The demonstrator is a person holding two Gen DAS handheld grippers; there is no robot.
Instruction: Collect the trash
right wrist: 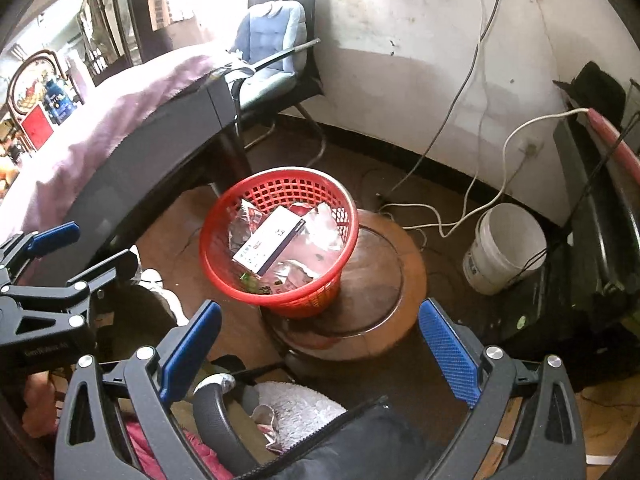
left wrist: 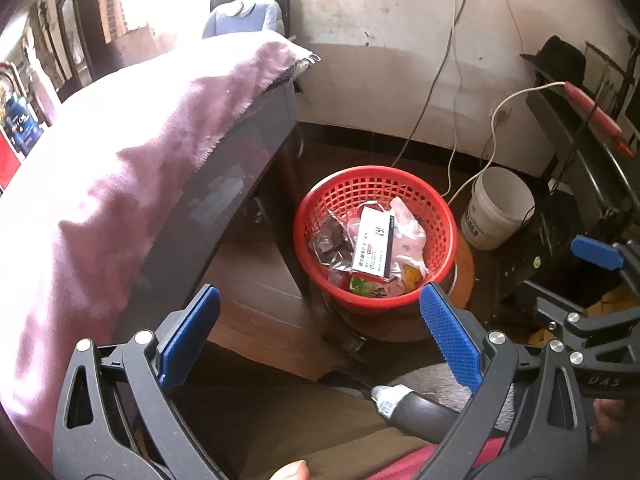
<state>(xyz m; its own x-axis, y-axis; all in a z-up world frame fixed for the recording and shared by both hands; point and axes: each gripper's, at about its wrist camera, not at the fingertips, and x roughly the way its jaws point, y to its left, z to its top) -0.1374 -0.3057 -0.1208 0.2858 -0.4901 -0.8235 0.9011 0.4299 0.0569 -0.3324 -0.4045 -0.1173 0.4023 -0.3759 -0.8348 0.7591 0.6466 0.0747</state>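
both the left gripper (left wrist: 320,336) and the right gripper (right wrist: 320,350) hang with fingers spread wide and nothing between them, above the red basket (right wrist: 224,276) on the round stool (right wrist: 408,280) by the table. inside lie a box (left wrist: 372,246) and crumpled wrappers (right wrist: 320,228), which look light; the box seems stiff enough to pinch across its narrow edges. the wrappers are probably slick and soft, so a bunched fold would be the place to grip.

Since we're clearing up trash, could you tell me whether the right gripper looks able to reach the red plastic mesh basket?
Probably yes: the right gripper is open and empty, the red plastic mesh basket lies straight ahead, top unobstructed, and nothing sits between them.
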